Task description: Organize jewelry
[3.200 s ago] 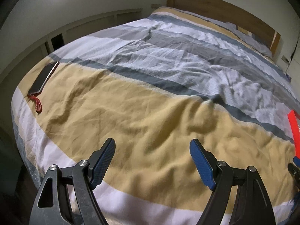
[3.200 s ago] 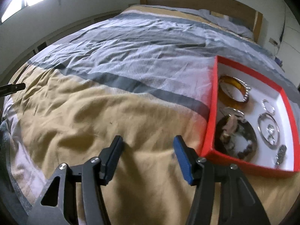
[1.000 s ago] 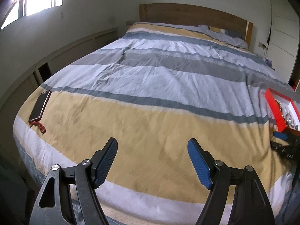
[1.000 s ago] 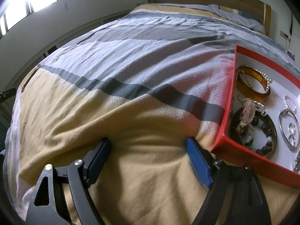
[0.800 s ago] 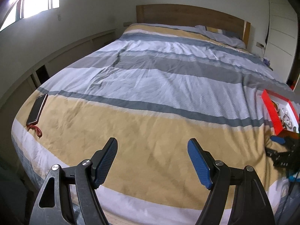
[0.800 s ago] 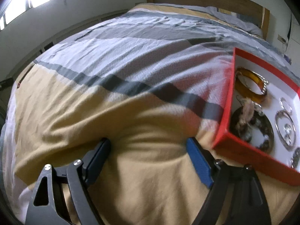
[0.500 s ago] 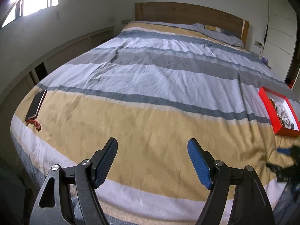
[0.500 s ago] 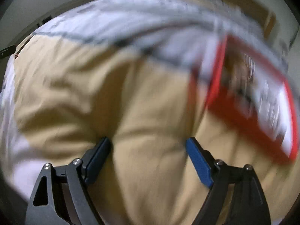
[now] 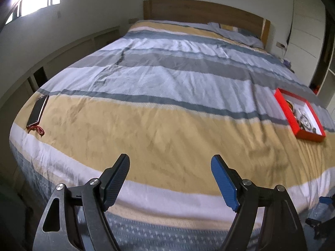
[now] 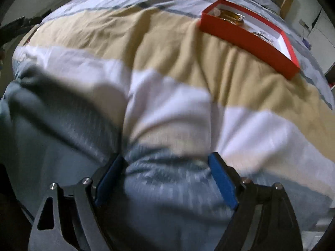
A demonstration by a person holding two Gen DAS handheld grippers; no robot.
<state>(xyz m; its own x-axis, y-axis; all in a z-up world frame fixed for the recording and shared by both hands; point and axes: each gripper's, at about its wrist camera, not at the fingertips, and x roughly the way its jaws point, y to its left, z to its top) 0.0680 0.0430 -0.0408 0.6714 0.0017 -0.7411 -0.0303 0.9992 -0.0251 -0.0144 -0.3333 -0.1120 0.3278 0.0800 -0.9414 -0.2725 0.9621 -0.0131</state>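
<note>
Left gripper (image 9: 169,176) at bottom centre of the left wrist view, fingers spread wide apart, nothing between them, raised above the foot edge of the striped duvet (image 9: 167,108). Right gripper (image 10: 167,177) at bottom centre of the right wrist view, fingers also wide apart, empty, close over the blurred grey-patterned drop of the duvet's edge. Red jewelry box (image 10: 249,35) in the upper right of that view, on the tan stripe, well apart from the fingertips; amber bangle (image 10: 232,16) at its far end, other pieces too small to tell. Same box (image 9: 299,115) at right edge of the left view. Phone (image 9: 37,109) at left edge, near the bed's side. Broad bare duvet between phone and box. Headboard (image 9: 201,10) at top centre.
</note>
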